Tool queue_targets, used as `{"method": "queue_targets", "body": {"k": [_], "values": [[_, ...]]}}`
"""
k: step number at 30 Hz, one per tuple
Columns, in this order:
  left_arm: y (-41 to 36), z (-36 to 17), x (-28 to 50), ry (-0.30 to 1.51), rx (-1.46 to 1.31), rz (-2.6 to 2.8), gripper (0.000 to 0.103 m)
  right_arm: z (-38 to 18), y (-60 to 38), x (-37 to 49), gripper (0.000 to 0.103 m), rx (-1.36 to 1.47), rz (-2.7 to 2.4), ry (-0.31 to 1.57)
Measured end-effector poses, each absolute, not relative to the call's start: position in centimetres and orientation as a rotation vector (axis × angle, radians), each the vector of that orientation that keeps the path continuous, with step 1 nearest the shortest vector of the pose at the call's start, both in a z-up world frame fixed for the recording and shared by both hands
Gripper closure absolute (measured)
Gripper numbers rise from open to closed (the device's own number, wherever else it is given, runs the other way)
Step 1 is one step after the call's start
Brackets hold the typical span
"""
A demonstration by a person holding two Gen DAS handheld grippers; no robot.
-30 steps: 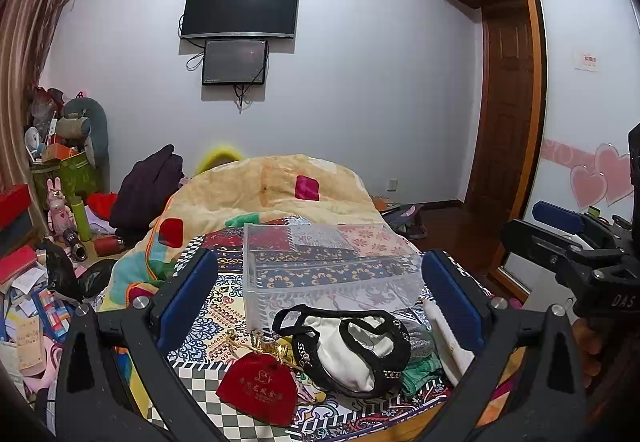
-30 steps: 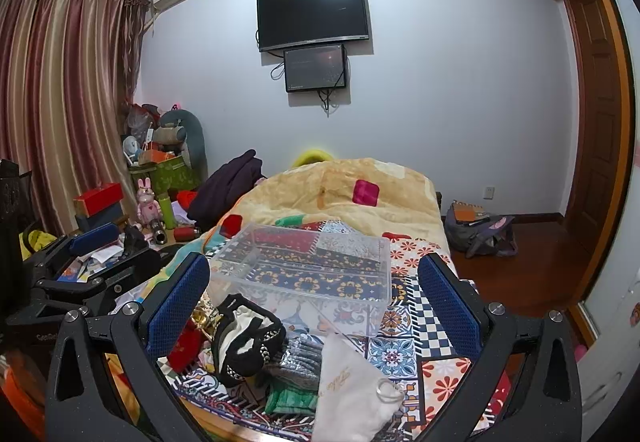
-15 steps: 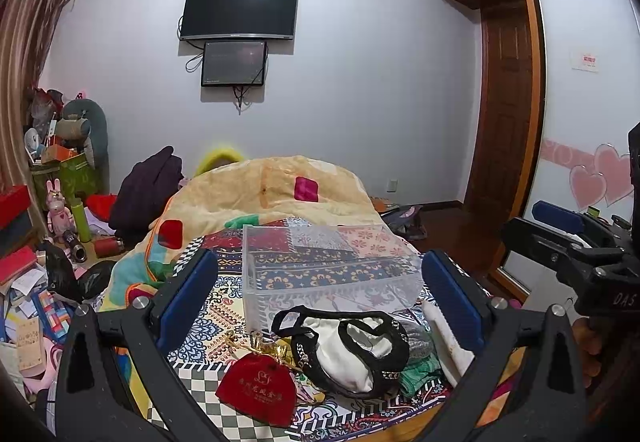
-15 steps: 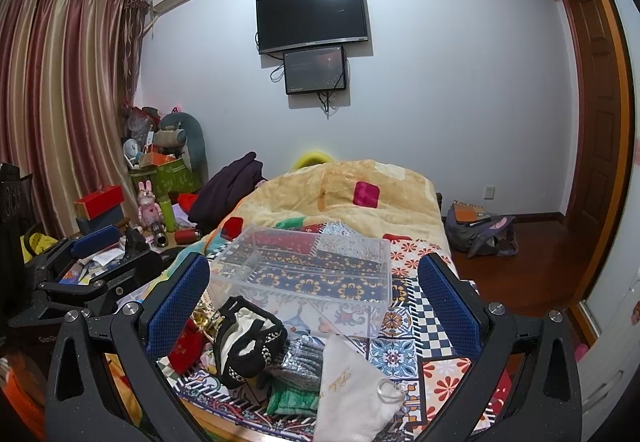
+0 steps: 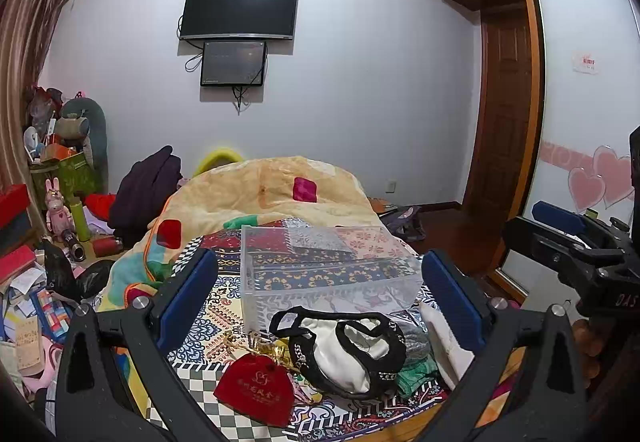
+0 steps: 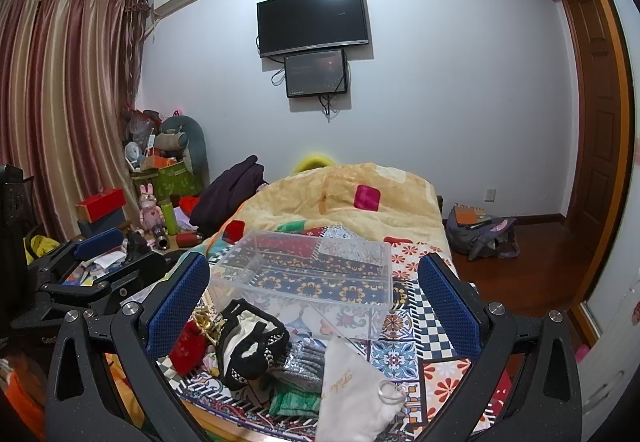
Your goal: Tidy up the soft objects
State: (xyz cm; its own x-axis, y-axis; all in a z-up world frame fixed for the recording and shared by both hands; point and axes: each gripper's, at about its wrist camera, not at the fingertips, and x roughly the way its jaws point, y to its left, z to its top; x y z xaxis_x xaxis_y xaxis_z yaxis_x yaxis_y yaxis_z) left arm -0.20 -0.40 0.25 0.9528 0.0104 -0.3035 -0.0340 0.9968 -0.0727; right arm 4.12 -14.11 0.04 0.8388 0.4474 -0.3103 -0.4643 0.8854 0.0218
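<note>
Left wrist view: the left gripper [image 5: 320, 294] is held with its jaws spread wide and nothing between them, above the foot of a bed covered by a patterned patchwork sheet [image 5: 224, 318]. A clear plastic bin [image 5: 328, 266] is seen at 12 o'clock from the soft items, resting empty on the sheet. A red velvet pouch [image 5: 256, 388] lies at 7 o'clock of the view, with a black-trimmed white garment [image 5: 344, 354] just beside it at 3 o'clock, and a green cloth [image 5: 416, 376] tucked against that garment's right edge. Right wrist view: the right gripper [image 6: 316, 294] is likewise held wide apart and empty. A white drawstring bag [image 6: 356, 390] is seen at 6 o'clock, overlapping a grey knitted piece [image 6: 306, 360]. The yellow quilt [image 6: 340, 198] is heaped beyond the bin at 12 o'clock.
</note>
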Motion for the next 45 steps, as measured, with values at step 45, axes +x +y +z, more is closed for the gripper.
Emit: {"method": "queue_targets", "body": {"k": [45], "values": [[2.6,-3.6,2.0,0.442,-0.090,0.052,0.015,-3.7,-16.1,7.1,0.006,-0.006,0.454,0.503]]}}
